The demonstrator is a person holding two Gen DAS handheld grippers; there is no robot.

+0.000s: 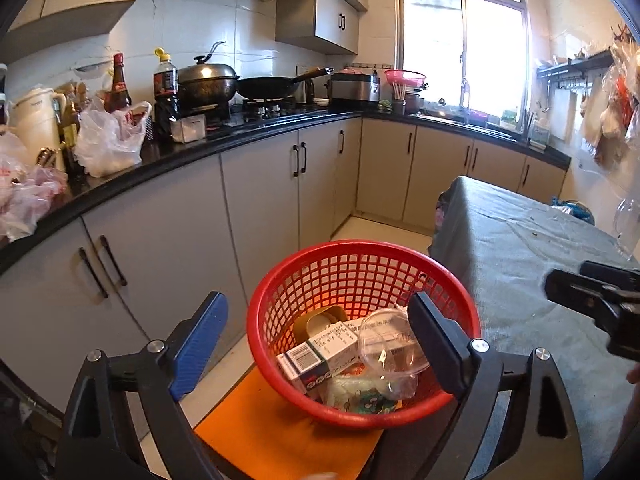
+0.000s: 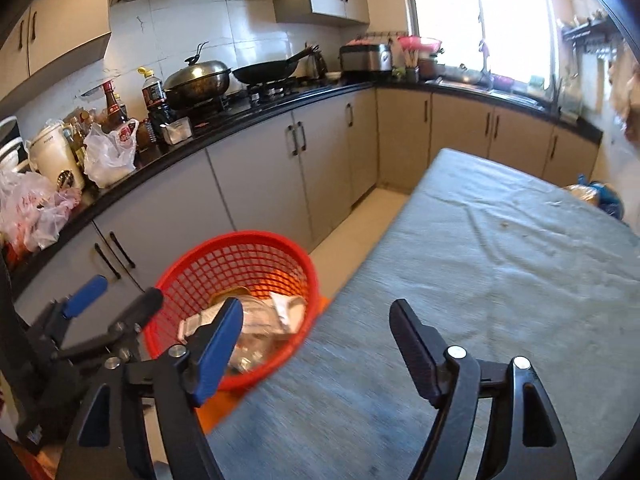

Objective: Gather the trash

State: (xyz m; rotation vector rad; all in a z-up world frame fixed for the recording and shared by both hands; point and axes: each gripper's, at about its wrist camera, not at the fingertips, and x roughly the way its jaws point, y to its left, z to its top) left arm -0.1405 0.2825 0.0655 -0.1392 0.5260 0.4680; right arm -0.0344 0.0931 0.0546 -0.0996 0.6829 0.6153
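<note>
Empty-jawed, the left gripper [image 1: 316,344] hangs spread wide above the red basket [image 1: 264,320], its blue pad and black pad apart with nothing between them; the right gripper [image 2: 316,344] is likewise released, poised over the grey tablecloth [image 2: 480,260] with no load. Collected trash lies in the basket: a printed cardboard box [image 1: 316,354], a crumpled clear plastic cup [image 1: 390,346], a tan tub [image 1: 320,320] and soft wrappers underneath. The basket, a round lattice of glossy plastic, sits on an orange surface [image 1: 280,440] just beside the table's edge. As far as the pictures show, the collecting looks largely done: the wrinkled, matte cloth carries only small crumbs and stains, and no further litter shows on it. Whether the thin plastic bags [image 1: 108,140] on the polished black counter [image 1: 240,140], near the bottles and steel wok, count as trash cannot be told.
</note>
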